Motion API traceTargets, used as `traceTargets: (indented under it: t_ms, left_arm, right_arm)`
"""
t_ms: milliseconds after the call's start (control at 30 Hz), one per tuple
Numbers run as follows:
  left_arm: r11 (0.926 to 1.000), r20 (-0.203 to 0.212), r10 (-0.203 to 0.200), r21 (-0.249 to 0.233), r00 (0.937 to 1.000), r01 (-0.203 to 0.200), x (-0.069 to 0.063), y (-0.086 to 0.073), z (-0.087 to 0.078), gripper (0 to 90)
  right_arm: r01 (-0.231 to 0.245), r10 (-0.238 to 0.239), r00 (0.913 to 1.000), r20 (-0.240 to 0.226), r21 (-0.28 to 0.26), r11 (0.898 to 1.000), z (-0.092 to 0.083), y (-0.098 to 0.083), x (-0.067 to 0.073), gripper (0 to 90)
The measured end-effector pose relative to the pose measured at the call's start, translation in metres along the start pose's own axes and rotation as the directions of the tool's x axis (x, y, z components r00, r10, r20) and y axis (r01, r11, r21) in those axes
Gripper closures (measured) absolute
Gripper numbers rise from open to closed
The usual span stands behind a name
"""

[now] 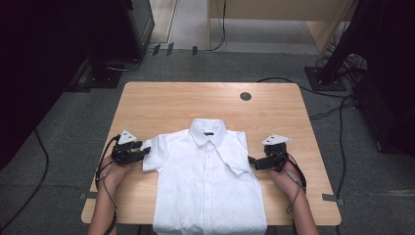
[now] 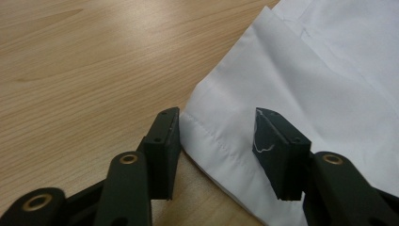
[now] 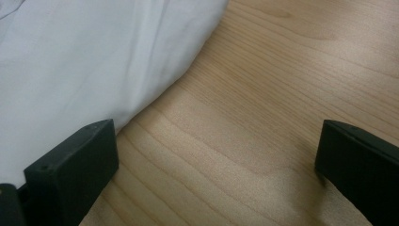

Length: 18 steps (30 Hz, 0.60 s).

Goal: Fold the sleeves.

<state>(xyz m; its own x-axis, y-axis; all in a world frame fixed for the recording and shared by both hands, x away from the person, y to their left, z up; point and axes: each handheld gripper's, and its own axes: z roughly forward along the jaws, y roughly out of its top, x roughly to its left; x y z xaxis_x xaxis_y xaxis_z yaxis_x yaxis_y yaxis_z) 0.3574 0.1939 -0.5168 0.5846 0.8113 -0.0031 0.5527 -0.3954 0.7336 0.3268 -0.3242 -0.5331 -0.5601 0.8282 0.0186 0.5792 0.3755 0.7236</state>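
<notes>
Wooden tabletop (image 1: pixel 161 100) carries a white shirt (image 1: pixel 208 186), buttoned and face up, at its near middle. Your left tool (image 1: pixel 143 153) straddles the hem of the shirt's sleeve (image 2: pixel 263 94), jaws partly closed, pads not yet pressing. Your right tool (image 1: pixel 252 161) rests wide open beside the other sleeve, holding nothing.

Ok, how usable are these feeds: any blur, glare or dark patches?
High view: soft, room edges nearly black, white shirt bright but readable. Left gripper view: sleeve hem sharp, near jaws blurred. Right gripper view: table grain clear, shadow beside the shirt.
</notes>
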Motion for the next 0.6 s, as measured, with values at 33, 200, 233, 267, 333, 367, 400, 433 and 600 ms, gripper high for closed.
traceTargets:
  t_ms: [33,200,233,267,333,367,400,433,600]
  left_arm:
    - [1.0,-0.001,-0.003,0.0,1.0,0.003,-0.0004,0.0003,0.0,58.3]
    - [0.9993,-0.016,-0.037,0.007,0.9992,0.037,-0.0006,0.0017,-0.0004,74.0]
    - [0.9993,-0.008,-0.038,0.008,0.9993,0.038,-0.001,0.0018,-0.0003,78.4]
    - [0.9993,-0.004,-0.038,0.008,0.9993,0.038,-0.0018,0.0021,0.0,82.1]
    - [0.9994,-0.001,-0.033,0.013,0.9994,0.033,-0.0038,0.0035,0.0007,86.0]
    - [0.9995,-0.003,-0.029,0.014,0.9996,0.029,-0.0047,0.0039,0.0011,86.5]
    - [0.9994,0.003,-0.032,0.015,0.9995,0.032,-0.0049,0.0044,0.0014,86.9]
    - [0.9991,0.01,-0.041,0.01,0.9991,0.041,-0.005,0.0049,0.0013,87.0]
    - [0.9988,0.012,-0.045,-0.018,0.9989,0.045,-0.0073,0.0077,-0.0021,86.9]
  right_arm:
    - [0.0,0.0,1.0,0.0,0.0,1.0,0.0,0.0,0.0,0.0]
    - [-0.001,0.001,1.0,0.0,-0.001,1.0,0.0001,0.0001,0.0,0.0]
    - [-0.002,0.002,1.0,0.001,0.0,1.0,0.0001,0.0001,0.0,0.0]
    - [-0.002,0.002,1.0,0.001,-0.001,1.0,0.0001,0.0001,0.0,0.0]
    - [-0.002,0.002,1.0,0.002,-0.001,1.0,0.0002,0.0002,0.0,0.0]
    - [-0.003,0.003,1.0,0.002,-0.001,1.0,0.0003,0.0002,0.0,0.0]
    - [-0.003,0.003,1.0,0.003,-0.001,1.0,0.0003,0.0003,0.0,0.0]
    - [-0.003,0.003,1.0,0.003,-0.001,1.0,0.0003,0.0003,0.0,0.0]
    - [-0.004,0.004,1.0,0.003,-0.001,1.0,0.0002,0.0003,0.0,0.0]
